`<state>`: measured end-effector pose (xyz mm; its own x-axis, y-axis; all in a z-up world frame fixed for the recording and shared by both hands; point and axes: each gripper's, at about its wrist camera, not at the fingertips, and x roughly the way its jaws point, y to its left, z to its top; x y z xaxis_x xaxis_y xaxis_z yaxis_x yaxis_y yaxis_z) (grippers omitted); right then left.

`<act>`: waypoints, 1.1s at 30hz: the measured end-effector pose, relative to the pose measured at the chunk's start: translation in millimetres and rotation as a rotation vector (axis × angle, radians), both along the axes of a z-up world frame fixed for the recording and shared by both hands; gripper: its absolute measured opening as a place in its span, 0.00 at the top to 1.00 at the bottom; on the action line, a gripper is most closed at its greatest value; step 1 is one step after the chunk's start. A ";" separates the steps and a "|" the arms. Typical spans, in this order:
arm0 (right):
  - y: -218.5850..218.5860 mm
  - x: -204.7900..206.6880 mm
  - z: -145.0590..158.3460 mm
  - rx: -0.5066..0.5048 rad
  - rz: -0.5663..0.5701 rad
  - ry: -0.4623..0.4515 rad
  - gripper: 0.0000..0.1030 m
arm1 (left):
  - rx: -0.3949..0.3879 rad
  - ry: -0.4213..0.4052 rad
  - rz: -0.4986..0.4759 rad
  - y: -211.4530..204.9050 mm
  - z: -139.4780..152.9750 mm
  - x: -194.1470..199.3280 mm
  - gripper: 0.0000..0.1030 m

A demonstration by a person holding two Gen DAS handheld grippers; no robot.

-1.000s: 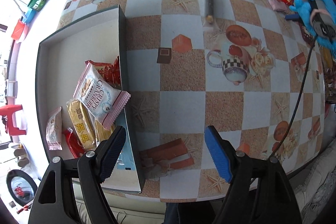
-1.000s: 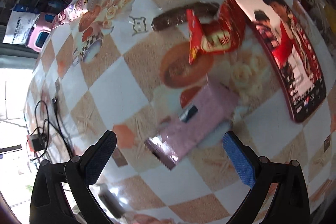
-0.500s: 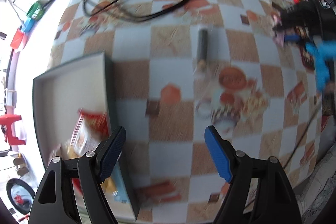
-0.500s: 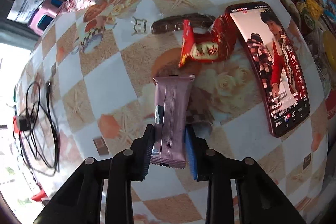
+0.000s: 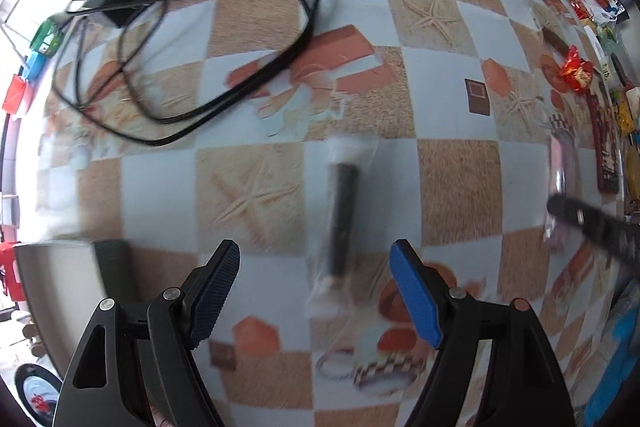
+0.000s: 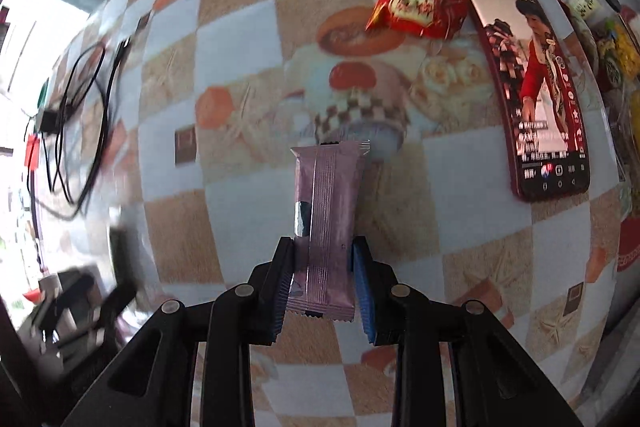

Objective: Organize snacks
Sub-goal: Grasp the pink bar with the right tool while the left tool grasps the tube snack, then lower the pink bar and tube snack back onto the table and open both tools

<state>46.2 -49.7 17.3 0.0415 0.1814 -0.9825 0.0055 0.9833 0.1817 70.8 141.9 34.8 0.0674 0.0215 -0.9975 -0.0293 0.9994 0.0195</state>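
Right gripper clamped on pink wrapper's end, liable to slip; left gripper wide, empty.

You find no legible text. The phone screen shows blurred characters, and the red snack packet carries a label too blurred for you to read.

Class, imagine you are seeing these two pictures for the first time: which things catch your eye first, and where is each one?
In the right wrist view, the right gripper is shut on a pale purple snack bar, dead centre. To its right a phone with a lit screen lies on the checked tablecloth, a red snack packet beside its top end. In the left wrist view, a dark snack stick lies between the open left gripper fingers.
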 end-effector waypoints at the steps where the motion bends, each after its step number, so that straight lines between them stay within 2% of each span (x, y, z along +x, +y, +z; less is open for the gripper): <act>1: 1.8 -5.1 -0.2 -0.001 0.019 0.004 0.70 | 0.007 0.007 0.003 -1.2 -3.5 2.1 0.22; 3: 4.9 -16.2 -1.0 -0.003 0.057 0.011 0.70 | -0.002 0.007 0.018 -2.1 -6.3 4.0 0.25; 4: 7.4 -22.4 -1.6 -0.006 0.078 0.013 0.70 | -0.016 0.003 0.025 -2.6 -5.6 3.3 0.31; 6: 11.9 -31.9 -3.0 -0.013 0.111 0.016 0.70 | -0.018 -0.005 0.009 -6.5 -3.3 0.7 0.46; 8: 8.8 -50.5 -5.8 -0.015 0.135 0.021 0.70 | -0.013 -0.004 -0.023 -20.0 1.7 -7.9 0.68; 10: 11.7 -65.0 -7.4 -0.016 0.155 0.031 0.70 | -0.010 0.006 -0.044 -28.4 3.0 -18.4 0.74; 13: 12.9 -89.3 -9.7 0.003 0.170 0.053 0.70 | -0.013 0.024 -0.061 -35.9 3.3 -44.8 0.76; 22: 9.1 -179.2 -17.6 -0.014 0.270 0.111 0.70 | -0.015 0.092 -0.135 -53.9 4.0 -158.7 0.75; 24: 7.4 -198.9 -19.3 -0.022 0.278 0.124 0.70 | 0.003 0.108 -0.142 -52.4 4.1 -171.1 0.64; 25: 7.4 -203.2 -20.0 -0.021 0.278 0.129 0.69 | 0.004 0.122 -0.141 -51.2 3.1 -172.7 0.48; 26: 4.8 -207.1 -20.1 -0.019 0.275 0.136 0.69 | 0.007 0.134 -0.141 -49.2 2.4 -177.0 0.37; 28: -2.5 -216.7 -21.1 -0.009 0.243 0.164 0.68 | 0.015 0.129 -0.141 -45.2 6.5 -183.1 0.31; 30: -9.7 -213.5 -23.3 0.003 0.197 0.181 0.41 | 0.009 0.118 -0.126 -38.3 14.3 -187.7 0.24; 31: -13.3 -204.0 -20.2 0.003 0.172 0.170 0.18 | 0.005 0.112 -0.115 -36.0 19.3 -185.2 0.23; 33: -19.1 -203.7 -15.6 -0.001 0.147 0.152 0.14 | -0.004 0.107 -0.091 -25.2 26.9 -184.3 0.23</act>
